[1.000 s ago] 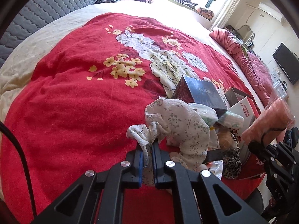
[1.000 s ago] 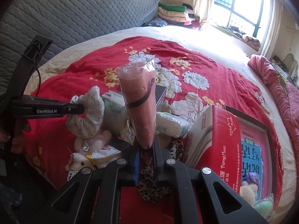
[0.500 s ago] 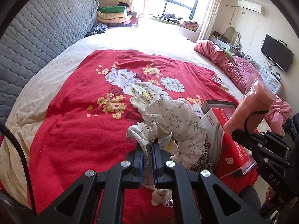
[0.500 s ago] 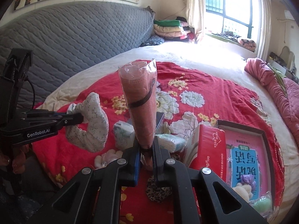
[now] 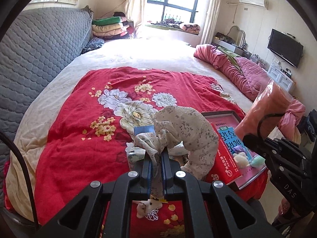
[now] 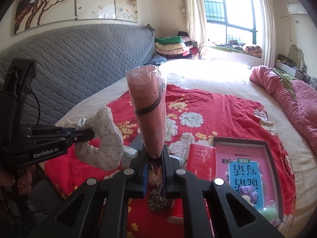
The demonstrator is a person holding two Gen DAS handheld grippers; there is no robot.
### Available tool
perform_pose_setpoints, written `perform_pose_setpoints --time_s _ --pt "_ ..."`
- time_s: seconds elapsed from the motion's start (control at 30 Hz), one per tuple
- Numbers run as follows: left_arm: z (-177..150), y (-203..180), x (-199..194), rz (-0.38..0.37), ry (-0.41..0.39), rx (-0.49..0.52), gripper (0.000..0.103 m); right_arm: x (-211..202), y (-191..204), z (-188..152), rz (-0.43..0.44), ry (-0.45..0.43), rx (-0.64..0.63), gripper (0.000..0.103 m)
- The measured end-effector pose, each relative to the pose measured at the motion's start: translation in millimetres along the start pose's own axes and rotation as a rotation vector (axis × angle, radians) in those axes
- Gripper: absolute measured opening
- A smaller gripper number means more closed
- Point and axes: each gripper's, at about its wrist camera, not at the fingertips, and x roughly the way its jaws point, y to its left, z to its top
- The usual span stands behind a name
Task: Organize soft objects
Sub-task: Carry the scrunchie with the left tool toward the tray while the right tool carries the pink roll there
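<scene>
Both claws are loaded right now, and both loads hang in the air above the clutter at the near edge of the bed.

The left claw is pinched tight on the bunched end of a curved, stuffed cushion in white cotton with a small grey flower print. It arcs up and away from the claw, then droops to the right, so its long axis is basically a hook. Looks floppy and light.

The right claw is clamped on the narrow bottom end of a salmon-pink rolled cloth wrapped in clear crinkly plastic with a dark band round it. That one stands nearly straight up out of the claw, stiff enough to hold its shape.

What the next move hinges on, I'd guess: the open shallow dark-rimmed box with a pink printed book in it sits below and to the right, so the right claw is nearer it. Hard to say from these fisheye views whether that's really the drop spot.

Underneath lie the red floral quilt, a leopard-print scrunchie-looking thing and a small white plush toy.
</scene>
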Motion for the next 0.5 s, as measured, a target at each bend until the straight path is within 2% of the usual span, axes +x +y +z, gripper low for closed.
perform_pose_setpoints --time_s 0.13,0.23,0.5 --pt "7 -20 -2 0.001 0.003 0.023 0.008 -15 -16 0 -0.013 -0.020 0.036 0.011" --pt "12 -37 -1 -0.026 0.008 0.044 0.008 -27 -30 -2 -0.034 -0.035 0.068 0.011" --pt "23 -105 15 -0.139 0.036 0.112 0.008 -52 -80 -10 -0.118 -0.062 0.160 0.011"
